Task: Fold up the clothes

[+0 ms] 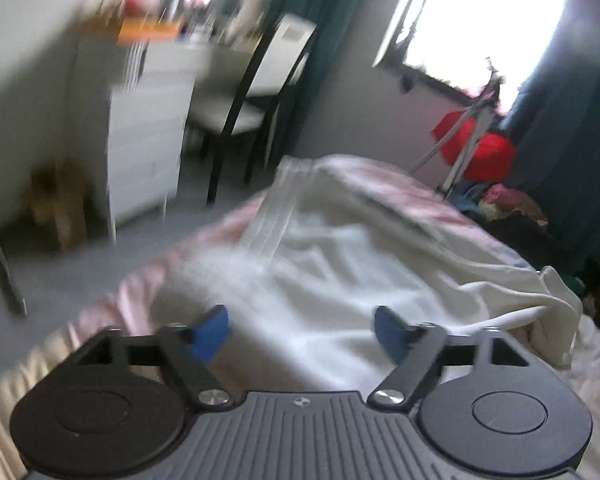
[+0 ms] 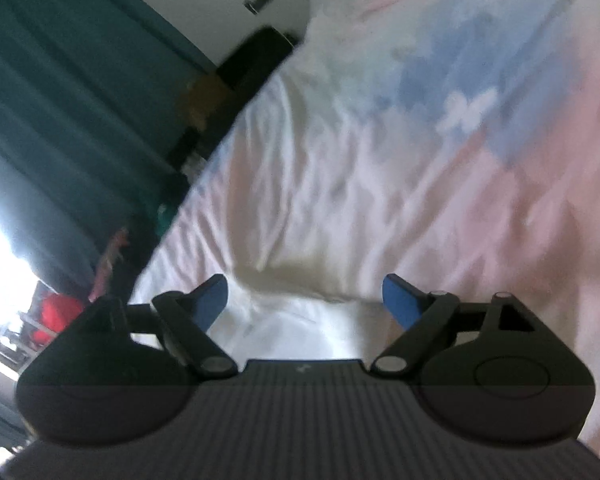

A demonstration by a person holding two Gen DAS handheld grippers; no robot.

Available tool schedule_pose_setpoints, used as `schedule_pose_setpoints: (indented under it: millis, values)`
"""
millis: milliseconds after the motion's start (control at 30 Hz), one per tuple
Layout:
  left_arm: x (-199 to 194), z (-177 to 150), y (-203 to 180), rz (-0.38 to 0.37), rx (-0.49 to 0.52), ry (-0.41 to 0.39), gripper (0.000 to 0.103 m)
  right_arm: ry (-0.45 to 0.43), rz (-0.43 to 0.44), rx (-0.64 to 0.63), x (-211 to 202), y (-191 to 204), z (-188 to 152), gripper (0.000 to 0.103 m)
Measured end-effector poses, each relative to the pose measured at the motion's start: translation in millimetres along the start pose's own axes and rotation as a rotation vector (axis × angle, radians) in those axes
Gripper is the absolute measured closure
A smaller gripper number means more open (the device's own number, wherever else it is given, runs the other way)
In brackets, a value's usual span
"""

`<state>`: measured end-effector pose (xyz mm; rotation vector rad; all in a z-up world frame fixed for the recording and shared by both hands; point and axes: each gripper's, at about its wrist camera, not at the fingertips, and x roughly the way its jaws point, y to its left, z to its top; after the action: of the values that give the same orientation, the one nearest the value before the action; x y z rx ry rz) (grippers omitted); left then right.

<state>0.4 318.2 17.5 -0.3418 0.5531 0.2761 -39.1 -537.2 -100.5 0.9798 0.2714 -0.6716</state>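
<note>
A white garment (image 1: pixel 320 256) lies crumpled on a bed with a pink cover (image 1: pixel 140 300); a ribbed band runs up its left side. My left gripper (image 1: pixel 302 332) is open and empty, just above the garment's near part. In the right wrist view a white piece of the garment (image 2: pixel 300 320) lies between the open blue fingertips (image 2: pixel 400 304) of my right gripper (image 2: pixel 306 300), which holds nothing. The pink and blue patterned bed cover (image 2: pixel 460 140) fills the space beyond. Both views are blurred.
A white drawer unit (image 1: pixel 144 140) and a black-framed chair (image 1: pixel 244 112) stand left of the bed. A tripod with red cloth (image 1: pixel 476 148) and a pile of clothes (image 1: pixel 508 208) sit by the bright window. Dark teal curtains (image 2: pixel 60 100) hang past the bed's edge.
</note>
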Motion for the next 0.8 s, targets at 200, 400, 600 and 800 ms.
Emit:
schedule_pose_setpoints:
  millis: [200,400,600,800]
  values:
    - [-30,4,-68,-0.131,0.133,-0.088,0.018,-0.028,0.114,-0.136,-37,58,-10,0.016]
    - [-42,-13,-152,-0.275,0.321,-0.128,0.016,0.020,0.320,-0.261,-84,120,-42,0.016]
    - [-44,-35,-217,-0.356,0.409,-0.158,0.015,0.078,0.469,-0.401,-119,160,-82,0.016]
    - [-19,-65,-260,-0.359,0.463,-0.194,0.015,0.013,0.510,-0.584,-131,182,-122,0.016]
